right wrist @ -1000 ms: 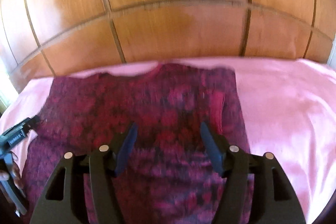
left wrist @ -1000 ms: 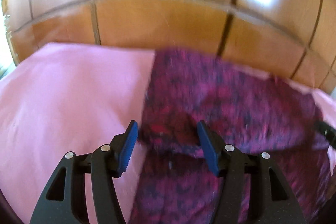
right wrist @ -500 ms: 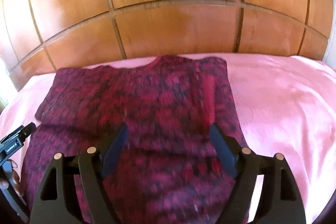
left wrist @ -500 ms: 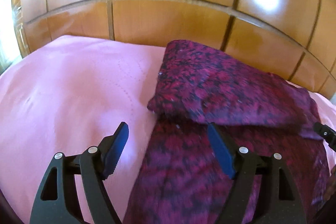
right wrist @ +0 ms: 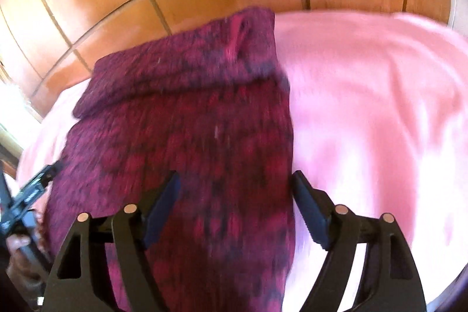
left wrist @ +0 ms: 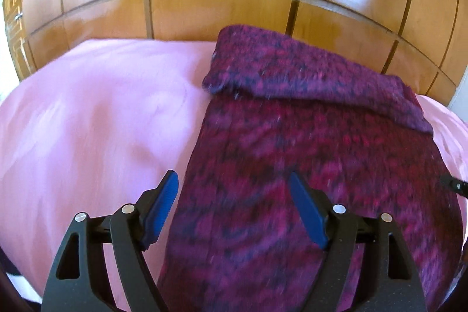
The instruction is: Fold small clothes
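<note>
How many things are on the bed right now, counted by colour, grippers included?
Maroon patterned knit garment: 1
Pink bed cover: 1
Black grippers with blue pads: 2, the left gripper open, the right gripper closing with nothing pinched
Total: 4

A knitted garment (left wrist: 307,165) in mottled magenta, crimson and dark purple is shown spread flat on the pink bed sheet (left wrist: 87,122). Its far end (right wrist: 187,66) is seen folded back over the body as a thick band lying across the full width, close to the wooden headboard (left wrist: 204,10).
</note>
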`<state>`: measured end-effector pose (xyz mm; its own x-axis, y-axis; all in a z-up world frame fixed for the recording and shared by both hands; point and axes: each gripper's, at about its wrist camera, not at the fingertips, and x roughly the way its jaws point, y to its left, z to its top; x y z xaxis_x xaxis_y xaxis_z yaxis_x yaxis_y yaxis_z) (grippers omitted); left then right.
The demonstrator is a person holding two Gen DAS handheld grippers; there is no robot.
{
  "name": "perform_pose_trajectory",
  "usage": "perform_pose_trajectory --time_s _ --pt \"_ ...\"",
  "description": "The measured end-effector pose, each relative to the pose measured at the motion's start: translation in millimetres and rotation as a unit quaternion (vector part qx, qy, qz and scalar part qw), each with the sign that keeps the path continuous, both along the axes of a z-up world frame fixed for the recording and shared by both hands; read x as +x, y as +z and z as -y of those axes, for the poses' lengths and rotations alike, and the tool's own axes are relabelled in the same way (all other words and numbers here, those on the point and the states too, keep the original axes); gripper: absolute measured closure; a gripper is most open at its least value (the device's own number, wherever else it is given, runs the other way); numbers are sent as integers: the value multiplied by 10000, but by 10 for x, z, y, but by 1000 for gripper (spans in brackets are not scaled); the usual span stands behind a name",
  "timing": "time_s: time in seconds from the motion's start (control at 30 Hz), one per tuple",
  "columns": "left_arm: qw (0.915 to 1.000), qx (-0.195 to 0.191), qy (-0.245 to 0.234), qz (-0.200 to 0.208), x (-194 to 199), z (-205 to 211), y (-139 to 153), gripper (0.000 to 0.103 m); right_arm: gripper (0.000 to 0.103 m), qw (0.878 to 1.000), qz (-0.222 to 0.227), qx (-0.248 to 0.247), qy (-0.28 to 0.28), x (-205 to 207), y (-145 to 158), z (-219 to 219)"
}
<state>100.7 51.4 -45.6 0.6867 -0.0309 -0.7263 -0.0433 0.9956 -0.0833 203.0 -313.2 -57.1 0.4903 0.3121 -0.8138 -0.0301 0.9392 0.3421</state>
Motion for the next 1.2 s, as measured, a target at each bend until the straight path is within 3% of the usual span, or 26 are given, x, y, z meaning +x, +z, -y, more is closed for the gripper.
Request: perform_pose_trajectory --time_s 0.2,0.5,0.57,0.6,0.67,0.73,0.93,1.07,1.2 --pt "9995 -235 -33 -202 -409 -204 -94 30 52 9992 -150 350 128 -577 -16 106" --pt "9946 -873 -89 -549 -1039 -468 -137 45 64 9943 -686 753 325 -1237 -26 158" --pt "9918 -1001 -388 -694 -1192 -471 -147 63 68 9912 -899 847 485 -1368 -110 110" --pt "9899 -1070 -514 -776 -1251 -474 -151 67 76 9903 -965 839 541 -1411 -146 87" --pt "9876 -1152 -698 -812 -1315 -494 -125 85 84 9886 -1027 926 599 -1440 -146 74" --pt "9839 -1417 -782 -753 -1328 -578 -19 88 87 9881 -868 1043 730 -1434 4 67" --pt "9644 -2395 -1104 -189 -1072 -725 458 91 88 9808 35 1818 712 -1149 596 166" --pt "9569 -2688 -1097 -46 -565 -699 515 92 88 9811 278 1889 328 -698 623 208" --pt "9569 -2760 -894 -96 71 -636 504 93 88 9824 243 1850 -73 -236 507 264"
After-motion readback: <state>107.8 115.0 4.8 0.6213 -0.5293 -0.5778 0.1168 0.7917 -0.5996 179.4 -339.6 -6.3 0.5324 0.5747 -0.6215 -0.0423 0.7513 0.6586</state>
